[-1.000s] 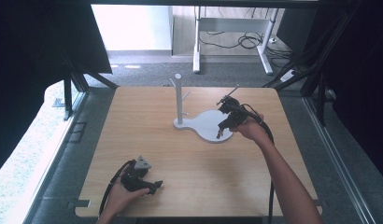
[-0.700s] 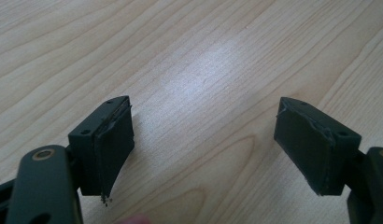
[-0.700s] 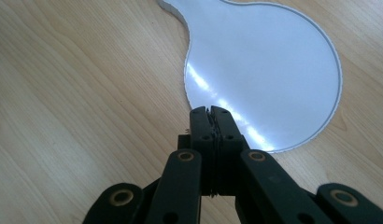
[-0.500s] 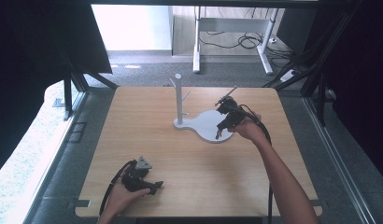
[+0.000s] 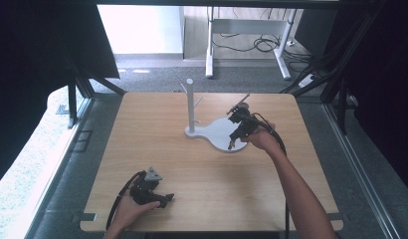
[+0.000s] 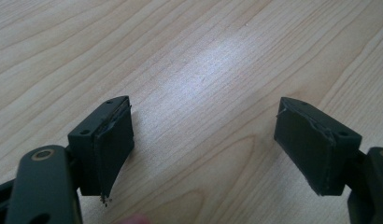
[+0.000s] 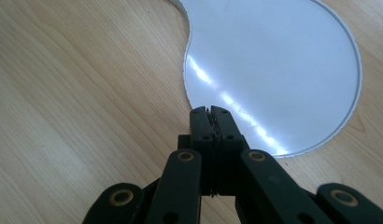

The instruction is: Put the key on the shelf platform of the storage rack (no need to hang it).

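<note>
At centre right of the high view: white stand (image 5: 219,132), a flat pear-shaped base plate with an upright post (image 5: 190,102) bearing short pegs, standing on the wooden counter (image 5: 157,149).

Handling, judged: rigid, light to moderate in weight, its glossy plate probably slippery. The plate lies flush on the wood, so its thin edge gives little purchase; the post is the better place to take hold.

Right gripper (image 5: 233,144): jaws clenched together on nothing, tip at the plate's near rim (image 7: 273,152).

Left gripper (image 5: 167,198): released, jaws wide apart over bare wood, lower left of the frame, well apart from the stand.

Room: open counter all round the stand; the far edge lies nearest.
</note>
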### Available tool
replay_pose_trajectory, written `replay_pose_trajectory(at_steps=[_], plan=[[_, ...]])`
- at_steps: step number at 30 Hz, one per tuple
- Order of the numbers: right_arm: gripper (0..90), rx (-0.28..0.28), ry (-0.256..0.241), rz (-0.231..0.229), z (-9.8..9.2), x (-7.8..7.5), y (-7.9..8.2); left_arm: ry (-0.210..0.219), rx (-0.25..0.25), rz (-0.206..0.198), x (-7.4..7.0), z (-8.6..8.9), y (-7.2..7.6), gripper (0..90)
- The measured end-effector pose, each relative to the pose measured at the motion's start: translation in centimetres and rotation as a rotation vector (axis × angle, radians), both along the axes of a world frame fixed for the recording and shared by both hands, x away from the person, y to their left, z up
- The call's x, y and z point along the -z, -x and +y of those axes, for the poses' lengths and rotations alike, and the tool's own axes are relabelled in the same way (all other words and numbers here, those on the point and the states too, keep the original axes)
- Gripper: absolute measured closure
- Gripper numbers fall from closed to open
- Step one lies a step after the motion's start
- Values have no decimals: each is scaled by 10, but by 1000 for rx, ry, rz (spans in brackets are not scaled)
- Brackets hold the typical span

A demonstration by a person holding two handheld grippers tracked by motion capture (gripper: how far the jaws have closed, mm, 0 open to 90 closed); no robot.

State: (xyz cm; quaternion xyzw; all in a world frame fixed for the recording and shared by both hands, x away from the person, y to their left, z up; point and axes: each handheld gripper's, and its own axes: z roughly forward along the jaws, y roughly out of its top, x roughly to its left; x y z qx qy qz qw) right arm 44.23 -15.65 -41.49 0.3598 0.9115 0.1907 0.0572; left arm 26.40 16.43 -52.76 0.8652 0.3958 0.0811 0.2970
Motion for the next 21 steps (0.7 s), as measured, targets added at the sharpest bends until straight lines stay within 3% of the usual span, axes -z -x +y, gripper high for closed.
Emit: replay_pose_trajectory(at_steps=[21], plan=[[892, 14, 2, 31, -1, 17, -7, 5, -7, 3, 0, 0, 0, 201]])
